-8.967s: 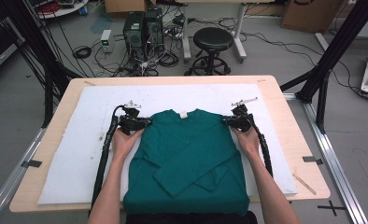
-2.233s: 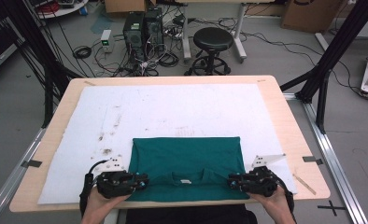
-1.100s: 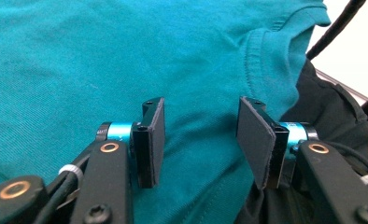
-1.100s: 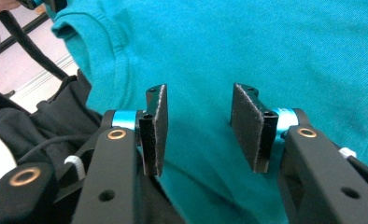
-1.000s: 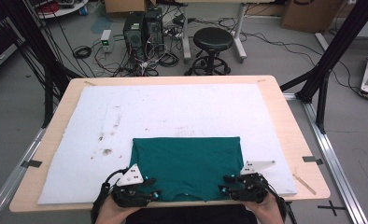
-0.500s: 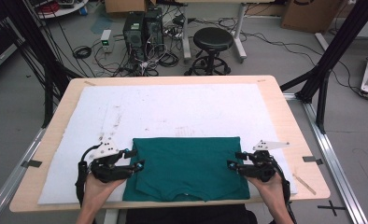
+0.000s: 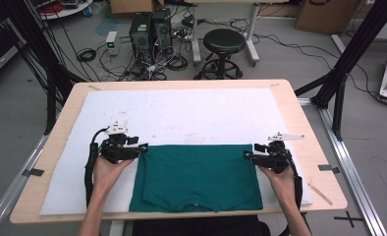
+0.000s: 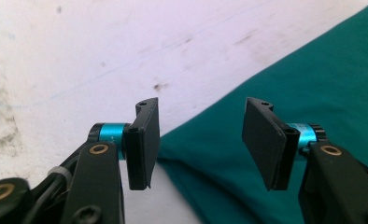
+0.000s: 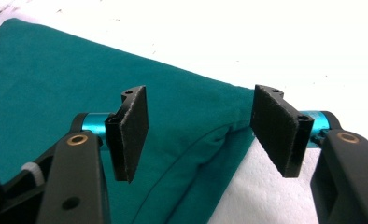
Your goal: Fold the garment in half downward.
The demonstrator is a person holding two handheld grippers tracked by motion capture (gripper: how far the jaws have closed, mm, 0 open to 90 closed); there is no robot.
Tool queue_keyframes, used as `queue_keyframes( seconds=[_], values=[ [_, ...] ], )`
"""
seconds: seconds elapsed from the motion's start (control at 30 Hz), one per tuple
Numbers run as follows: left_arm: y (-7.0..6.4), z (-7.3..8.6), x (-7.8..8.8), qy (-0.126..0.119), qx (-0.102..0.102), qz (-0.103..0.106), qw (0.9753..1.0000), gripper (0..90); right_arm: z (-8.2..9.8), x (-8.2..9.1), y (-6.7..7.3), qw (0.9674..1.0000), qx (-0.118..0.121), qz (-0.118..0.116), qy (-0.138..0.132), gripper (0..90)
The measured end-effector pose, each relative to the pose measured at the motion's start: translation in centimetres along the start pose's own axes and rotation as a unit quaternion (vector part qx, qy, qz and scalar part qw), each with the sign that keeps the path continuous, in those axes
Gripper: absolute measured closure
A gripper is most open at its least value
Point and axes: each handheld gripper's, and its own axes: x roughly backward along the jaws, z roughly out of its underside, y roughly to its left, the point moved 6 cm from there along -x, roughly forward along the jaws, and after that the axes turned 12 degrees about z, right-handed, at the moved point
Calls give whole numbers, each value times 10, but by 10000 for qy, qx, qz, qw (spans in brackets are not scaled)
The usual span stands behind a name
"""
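- Green shirt [image 7: 200, 178] folded into a rectangle, flat on the white mat [image 7: 181, 115] at the near edge of the table [image 7: 304, 128], neckline toward the person.
- Left gripper [image 7: 141, 148] at the far left corner, jaws just opened and spread, nothing between: let go so the fold stays put.
- Right gripper [image 7: 249, 155] at the far right corner, likewise spread and empty; cloth below, untouched.

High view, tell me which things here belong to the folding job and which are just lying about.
Part of the job:
green shirt, folded on the white mat
left gripper, jaws open, just been opening, nothing between them
right gripper, jaws open, just been opening, nothing between them

Just lying about:
black stool
computer towers
cardboard box
floor cables
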Motion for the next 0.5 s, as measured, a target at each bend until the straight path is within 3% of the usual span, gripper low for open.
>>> queue_keyframes(
  seconds=[0.2, 0.37, 0.5],
  values=[
    [14, 6, -10, 189, 74, -267, 9994, 478, 4, -4, -2, 9999, 23, 60, 80, 376],
    [17, 12, -18, 244, 189, -138, 9994, 487, 4, -7, -5, 9999, -20, 143, 84, 373],
    [15, 15, -23, 449, 100, -152, 9988, 528, 3, -8, -10, 9996, -134, 256, 65, 351]
  ],
)
